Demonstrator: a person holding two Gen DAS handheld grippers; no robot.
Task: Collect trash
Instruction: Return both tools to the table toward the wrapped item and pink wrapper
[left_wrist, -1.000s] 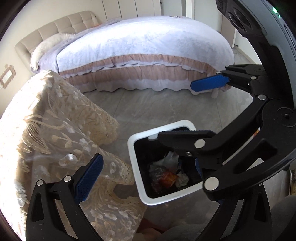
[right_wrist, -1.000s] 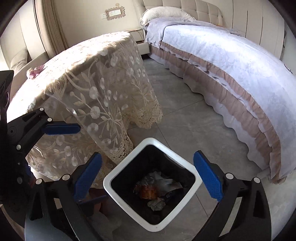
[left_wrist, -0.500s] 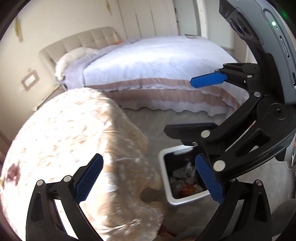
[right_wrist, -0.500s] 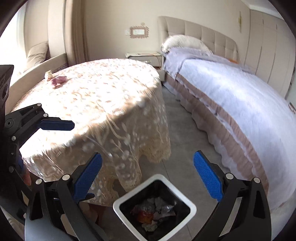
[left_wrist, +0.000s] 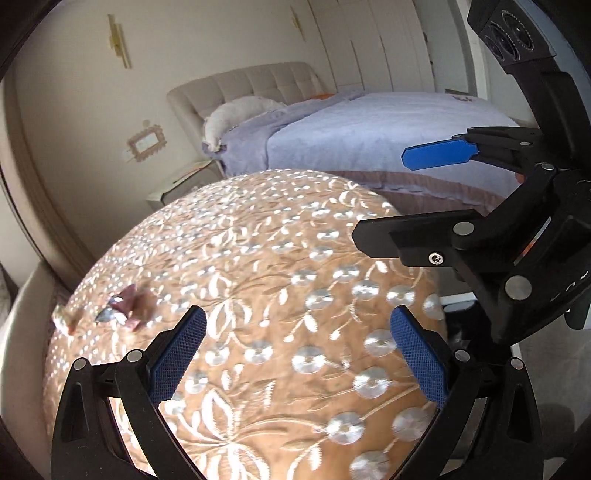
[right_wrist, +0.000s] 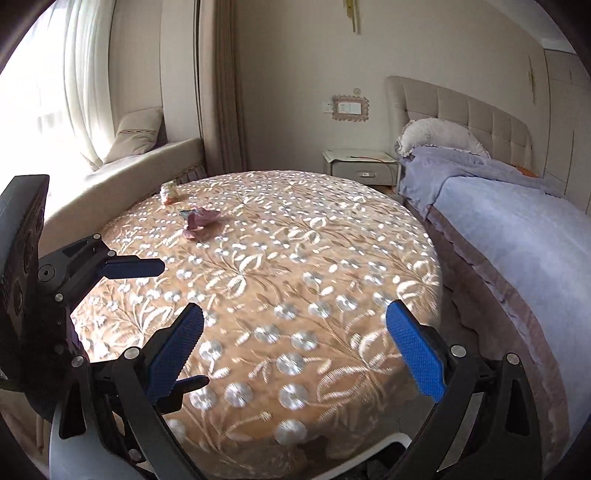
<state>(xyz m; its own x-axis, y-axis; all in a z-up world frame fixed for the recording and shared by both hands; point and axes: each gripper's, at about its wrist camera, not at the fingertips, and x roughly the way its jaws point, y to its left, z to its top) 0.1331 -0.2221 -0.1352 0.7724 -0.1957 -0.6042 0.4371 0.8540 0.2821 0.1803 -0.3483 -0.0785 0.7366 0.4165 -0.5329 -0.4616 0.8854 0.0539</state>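
A crumpled pink wrapper (right_wrist: 199, 219) lies on the far left of the round table (right_wrist: 280, 295) with its lace cloth. A small pale scrap (right_wrist: 169, 192) sits beyond it near the table's edge. Both show in the left wrist view, the wrapper (left_wrist: 123, 306) and the scrap (left_wrist: 62, 319), at the table's left. My left gripper (left_wrist: 299, 354) is open and empty above the table. My right gripper (right_wrist: 295, 350) is open and empty above the near side of the table. The white bin rim (right_wrist: 388, 448) peeks out below the table's near edge.
A bed (right_wrist: 517, 236) with a lilac cover stands to the right of the table. A nightstand (right_wrist: 360, 168) is behind the table by the wall. A window seat (right_wrist: 147, 166) with a cushion runs along the left. A strip of floor (right_wrist: 458, 306) separates table and bed.
Both grippers have lifted from over the bin and now look across the tabletop. The bin has dropped almost out of sight. The trash on the table has come into view. Both stay open.
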